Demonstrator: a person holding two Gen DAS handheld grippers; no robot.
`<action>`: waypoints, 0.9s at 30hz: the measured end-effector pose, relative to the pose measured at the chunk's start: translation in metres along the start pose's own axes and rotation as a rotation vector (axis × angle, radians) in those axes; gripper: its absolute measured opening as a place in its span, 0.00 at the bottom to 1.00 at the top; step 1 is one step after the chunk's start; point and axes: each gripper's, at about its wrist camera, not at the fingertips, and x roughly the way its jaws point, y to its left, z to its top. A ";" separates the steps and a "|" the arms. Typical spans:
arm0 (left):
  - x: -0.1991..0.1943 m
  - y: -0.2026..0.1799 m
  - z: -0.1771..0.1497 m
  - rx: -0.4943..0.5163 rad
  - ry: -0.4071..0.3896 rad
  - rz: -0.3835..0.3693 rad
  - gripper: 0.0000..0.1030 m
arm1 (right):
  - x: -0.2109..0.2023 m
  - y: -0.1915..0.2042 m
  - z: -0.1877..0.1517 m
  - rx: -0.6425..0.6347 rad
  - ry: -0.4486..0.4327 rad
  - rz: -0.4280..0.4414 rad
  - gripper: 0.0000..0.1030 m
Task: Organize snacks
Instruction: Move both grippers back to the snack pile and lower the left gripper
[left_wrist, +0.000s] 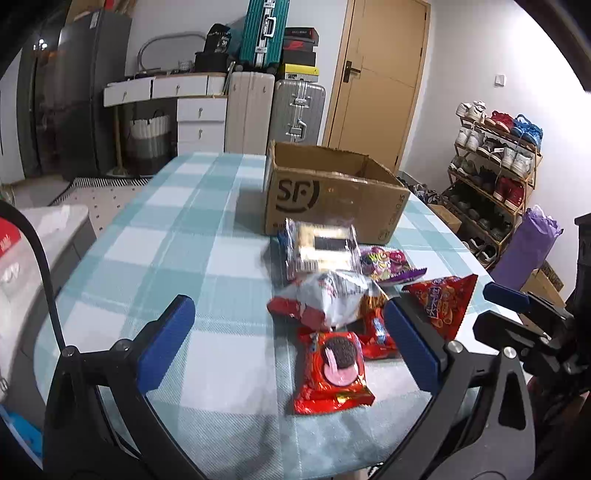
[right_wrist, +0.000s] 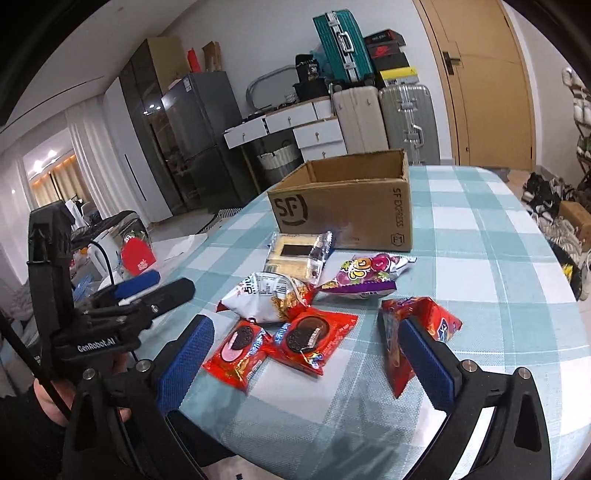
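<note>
Cardboard box (right_wrist: 343, 206) waits open at 12 o'clock beyond heaped snack packets (right_wrist: 295, 295); left gripper (left_wrist: 288, 339) and right gripper (right_wrist: 306, 362) hover, jaws released and empty.

Light: dim indoor, cool cast; lit ceiling spots far left of right hand-held gripper (right_wrist: 301, 360)
Glare: sheen on snack wrappers (left_wrist: 325, 299)
Shadows: soft, on counter (left_wrist: 207, 258) under left hand-held gripper (left_wrist: 291, 341)
Blur: clear pack (left_wrist: 321, 251) ahead smeared
Distortion: fisheye, black corners, bent door (left_wrist: 376, 74)
</note>
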 end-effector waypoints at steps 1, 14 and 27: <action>0.003 -0.001 -0.004 0.007 0.007 0.005 0.99 | 0.003 0.003 -0.001 -0.016 0.008 0.007 0.99; 0.052 -0.022 -0.033 0.078 0.173 0.001 0.99 | 0.011 -0.022 -0.001 0.109 0.041 -0.003 0.99; 0.092 -0.030 -0.036 0.094 0.253 0.041 0.99 | 0.012 -0.018 -0.004 0.087 0.043 -0.004 0.99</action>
